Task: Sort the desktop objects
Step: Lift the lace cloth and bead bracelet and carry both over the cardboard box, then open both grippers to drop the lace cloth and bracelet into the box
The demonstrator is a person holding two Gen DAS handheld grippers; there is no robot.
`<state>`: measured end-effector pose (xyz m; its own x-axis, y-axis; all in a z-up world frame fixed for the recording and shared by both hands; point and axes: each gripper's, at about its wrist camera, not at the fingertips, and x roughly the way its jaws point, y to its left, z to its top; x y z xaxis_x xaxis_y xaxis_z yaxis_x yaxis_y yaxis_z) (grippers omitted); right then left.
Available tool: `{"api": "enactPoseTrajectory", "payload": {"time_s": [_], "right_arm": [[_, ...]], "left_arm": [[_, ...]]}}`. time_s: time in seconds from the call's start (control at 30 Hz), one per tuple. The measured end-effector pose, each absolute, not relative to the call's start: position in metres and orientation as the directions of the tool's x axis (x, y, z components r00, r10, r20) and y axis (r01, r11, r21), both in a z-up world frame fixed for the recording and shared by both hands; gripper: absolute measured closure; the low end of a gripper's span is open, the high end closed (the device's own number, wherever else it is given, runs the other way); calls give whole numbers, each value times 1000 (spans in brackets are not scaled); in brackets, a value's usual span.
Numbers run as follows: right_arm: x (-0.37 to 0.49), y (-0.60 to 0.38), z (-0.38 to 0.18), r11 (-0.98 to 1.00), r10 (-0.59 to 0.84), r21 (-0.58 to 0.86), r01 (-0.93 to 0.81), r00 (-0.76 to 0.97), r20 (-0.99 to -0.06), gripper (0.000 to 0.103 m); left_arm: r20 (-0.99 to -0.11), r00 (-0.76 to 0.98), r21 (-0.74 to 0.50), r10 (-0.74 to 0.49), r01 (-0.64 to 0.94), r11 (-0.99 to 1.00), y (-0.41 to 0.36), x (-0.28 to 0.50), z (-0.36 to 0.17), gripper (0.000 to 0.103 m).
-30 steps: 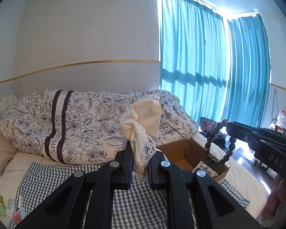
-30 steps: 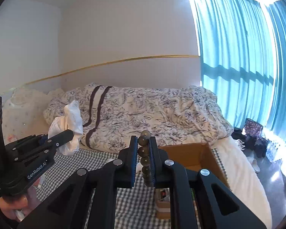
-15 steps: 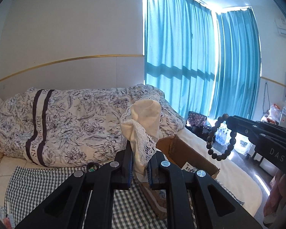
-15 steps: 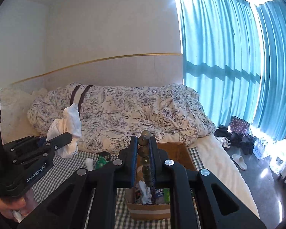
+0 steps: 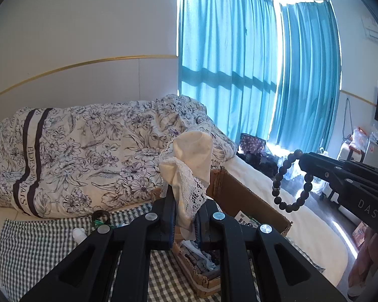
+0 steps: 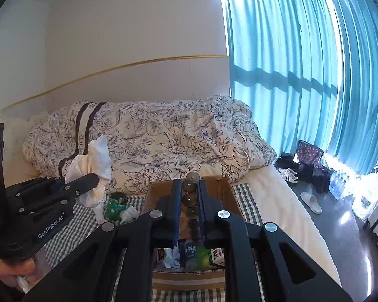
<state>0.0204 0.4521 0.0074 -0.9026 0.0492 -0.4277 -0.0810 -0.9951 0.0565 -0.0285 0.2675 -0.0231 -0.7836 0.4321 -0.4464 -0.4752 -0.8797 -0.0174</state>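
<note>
My left gripper (image 5: 185, 196) is shut on a cream lace-trimmed cloth (image 5: 191, 166) that stands up between its fingers. It hovers over the near left edge of an open cardboard box (image 5: 247, 201). My right gripper (image 6: 190, 191) is shut on a dark bead bracelet (image 6: 190, 196), held above the same cardboard box (image 6: 221, 188). From the left wrist view the bead bracelet (image 5: 289, 178) hangs as a loop from the right gripper's tip. The left gripper with its cloth (image 6: 98, 161) shows at the left of the right wrist view.
The box holds small packets (image 6: 191, 251) and stands on a green checked cloth (image 5: 37, 241) on a bed. A floral duvet (image 6: 151, 141) lies behind it. A green packet (image 6: 113, 207), a white bottle (image 5: 79, 234) and a dark round thing (image 5: 100, 216) lie left of the box.
Both grippers have swung toward the box and tilted down, so its inside now shows below them. Each still holds its item.
</note>
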Motion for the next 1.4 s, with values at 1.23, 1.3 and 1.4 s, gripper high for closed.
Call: {"api": "enactPoseTrajectory", "payload": {"time_s": [1.23, 1.3, 1.4], "right_arm": [[-62, 512, -94, -988, 26, 104, -112, -794, -608, 91], [-61, 512, -94, -988, 26, 105, -112, -797, -604, 91], [-58, 509, -89, -989, 30, 102, -111, -809, -587, 82]], "left_arm": [[-666, -623, -15, 409, -537, -843, 350, -109, -142, 82], [-664, -626, -14, 410, -538, -843, 350, -108, -142, 69], [-654, -637, -15, 409, -530, -848, 348, -107, -139, 56]]}}
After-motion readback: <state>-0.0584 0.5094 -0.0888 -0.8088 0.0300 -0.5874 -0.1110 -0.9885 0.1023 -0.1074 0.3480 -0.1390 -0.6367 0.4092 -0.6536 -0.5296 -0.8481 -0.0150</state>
